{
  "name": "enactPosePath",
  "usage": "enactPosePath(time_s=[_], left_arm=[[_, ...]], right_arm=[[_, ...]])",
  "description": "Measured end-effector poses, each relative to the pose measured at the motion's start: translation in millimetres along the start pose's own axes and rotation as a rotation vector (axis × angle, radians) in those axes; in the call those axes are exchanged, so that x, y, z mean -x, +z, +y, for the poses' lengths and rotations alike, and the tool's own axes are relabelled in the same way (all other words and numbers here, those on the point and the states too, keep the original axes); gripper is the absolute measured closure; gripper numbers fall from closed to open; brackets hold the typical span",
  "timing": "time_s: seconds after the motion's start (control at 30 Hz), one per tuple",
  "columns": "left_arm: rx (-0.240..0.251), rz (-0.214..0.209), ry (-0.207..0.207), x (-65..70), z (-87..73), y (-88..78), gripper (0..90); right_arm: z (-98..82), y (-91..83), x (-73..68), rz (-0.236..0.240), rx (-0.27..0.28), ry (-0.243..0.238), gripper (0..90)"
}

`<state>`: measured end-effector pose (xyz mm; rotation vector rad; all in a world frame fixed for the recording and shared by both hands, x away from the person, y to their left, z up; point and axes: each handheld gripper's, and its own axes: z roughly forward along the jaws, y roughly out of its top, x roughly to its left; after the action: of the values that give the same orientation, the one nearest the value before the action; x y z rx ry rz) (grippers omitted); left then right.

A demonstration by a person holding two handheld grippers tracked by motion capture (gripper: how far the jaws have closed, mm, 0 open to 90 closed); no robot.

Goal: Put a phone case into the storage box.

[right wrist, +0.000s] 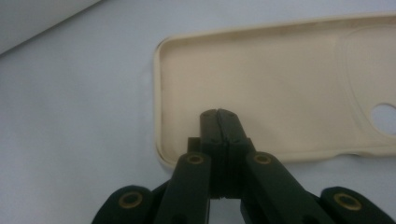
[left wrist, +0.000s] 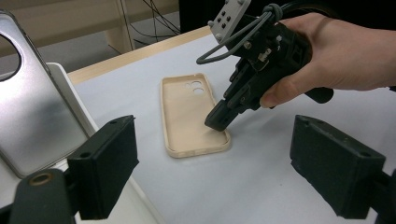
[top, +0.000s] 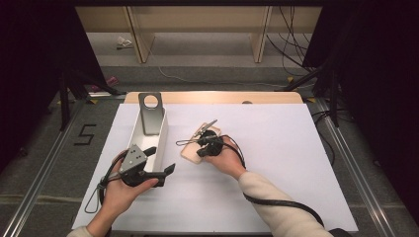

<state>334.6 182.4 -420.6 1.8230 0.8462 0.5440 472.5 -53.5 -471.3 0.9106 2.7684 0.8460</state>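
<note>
A beige phone case lies hollow side up on the white table cover, near the middle. My right gripper is shut, with nothing between its jaws. Its tips are set down inside the case near one short end. My left gripper stands open beside the white box and faces the beige case, holding nothing. A grey phone case with a round camera hole leans upright in that box.
The white cover spreads wide to the right and front. A wooden table edge runs along the back. Beyond it are floor cables and dark stand legs at both sides.
</note>
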Motion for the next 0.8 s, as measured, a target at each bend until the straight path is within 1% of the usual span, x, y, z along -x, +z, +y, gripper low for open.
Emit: enactPosePath(time_s=[0.03,0.13,0.27,0.33,0.37,0.4,0.5,0.8], left_arm=[[0.001,-0.001,0.0,0.2,0.1,0.1,14.5],[0.0,-0.003,0.004,0.9,0.3,0.5,14.5],[0.0,-0.003,0.005,1.2,0.3,0.7,14.5],[-0.002,-0.004,0.006,1.5,0.2,0.9,14.5],[-0.002,-0.004,0.006,1.7,0.2,1.0,14.5],[-0.002,-0.003,0.006,1.8,0.1,1.2,14.5],[-0.002,-0.004,0.007,2.1,0.2,1.4,14.6],[-0.004,-0.009,0.011,3.0,0.1,1.9,14.6]], right_arm=[[-2.2,-1.9,1.6,0.001,-0.007,-0.008,90.0],[-4.4,-4.8,2.8,-0.004,-0.022,-0.012,90.0],[-10.5,-10.5,7.7,-0.015,-0.037,-0.013,90.0],[-15.0,-14.1,11.9,-0.022,-0.042,-0.019,90.0],[-15.0,-14.1,11.9,-0.022,-0.042,-0.019,90.0],[-17.5,-16.3,14.0,-0.024,-0.046,-0.01,90.0],[-19.5,-18.0,16.1,-0.03,-0.05,-0.016,90.0],[-25.6,-21.8,21.5,-0.042,-0.058,-0.011,90.0]])
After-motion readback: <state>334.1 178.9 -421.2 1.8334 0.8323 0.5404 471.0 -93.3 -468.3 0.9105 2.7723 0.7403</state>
